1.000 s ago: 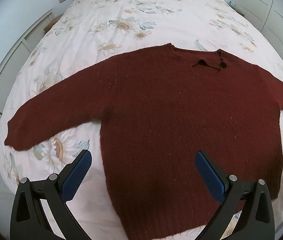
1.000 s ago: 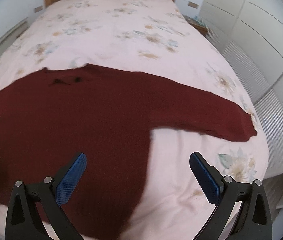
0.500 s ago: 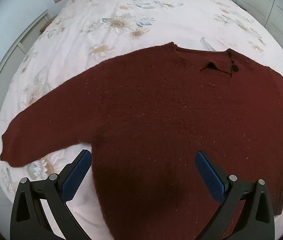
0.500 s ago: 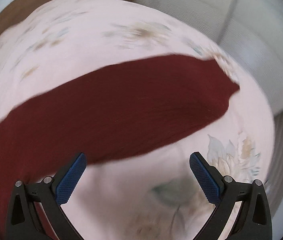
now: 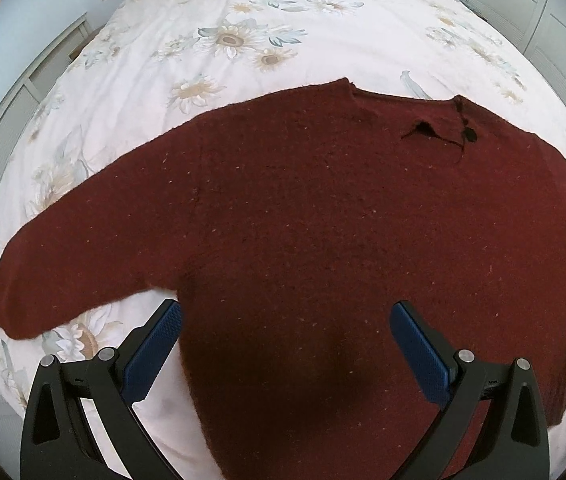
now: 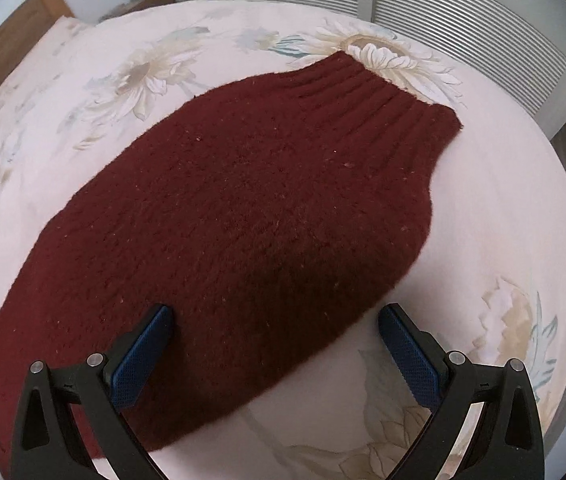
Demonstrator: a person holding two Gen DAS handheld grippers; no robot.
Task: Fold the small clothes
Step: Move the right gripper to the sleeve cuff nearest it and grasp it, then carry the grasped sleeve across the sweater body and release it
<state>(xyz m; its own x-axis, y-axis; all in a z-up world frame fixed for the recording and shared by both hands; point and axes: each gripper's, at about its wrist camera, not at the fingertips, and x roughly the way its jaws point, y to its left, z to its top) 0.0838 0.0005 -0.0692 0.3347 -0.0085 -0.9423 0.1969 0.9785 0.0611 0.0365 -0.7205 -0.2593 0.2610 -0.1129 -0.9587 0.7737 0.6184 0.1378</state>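
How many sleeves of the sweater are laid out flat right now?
2. One sleeve stretches out to the left in the left wrist view; the other sleeve lies under the open right gripper.

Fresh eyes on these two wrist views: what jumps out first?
The dark red knitted sweater dominates, spread flat on the sunflower-print bedspread, sleeves out to both sides. In the right wrist view one sleeve fills the frame, its ribbed cuff at the far end toward the louvred doors. The open left gripper is over the sweater's body, the open right gripper over that sleeve; neither holds anything.
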